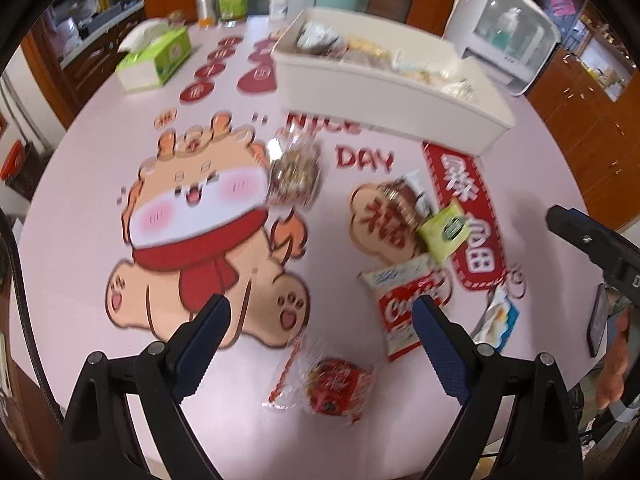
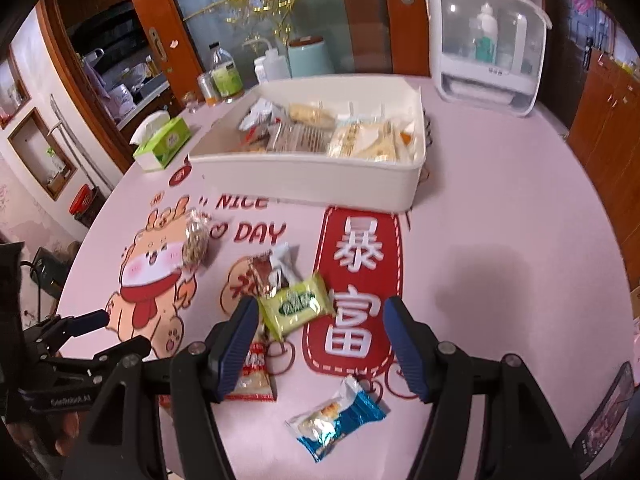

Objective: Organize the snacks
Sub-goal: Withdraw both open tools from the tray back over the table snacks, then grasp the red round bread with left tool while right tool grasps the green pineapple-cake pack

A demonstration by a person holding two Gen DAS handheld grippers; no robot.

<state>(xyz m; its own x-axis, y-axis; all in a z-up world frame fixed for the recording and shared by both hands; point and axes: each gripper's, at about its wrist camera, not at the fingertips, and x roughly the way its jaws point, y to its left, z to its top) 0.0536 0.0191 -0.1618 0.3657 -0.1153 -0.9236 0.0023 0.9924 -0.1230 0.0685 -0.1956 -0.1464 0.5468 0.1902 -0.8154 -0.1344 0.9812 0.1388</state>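
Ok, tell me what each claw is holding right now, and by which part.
Nothing is held. The left claw and the right claw are both open above the table, with the loose snacks lying untouched below.

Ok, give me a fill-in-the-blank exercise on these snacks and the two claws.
1. Both the left claw and the right claw are ____ and hold nothing.
2. The white tray already holds several ____.
3. The tissue box is ____ in colour.
4. The blue-and-white packet lies on the ____, outside the tray.

Missing words: open; snacks; green; table
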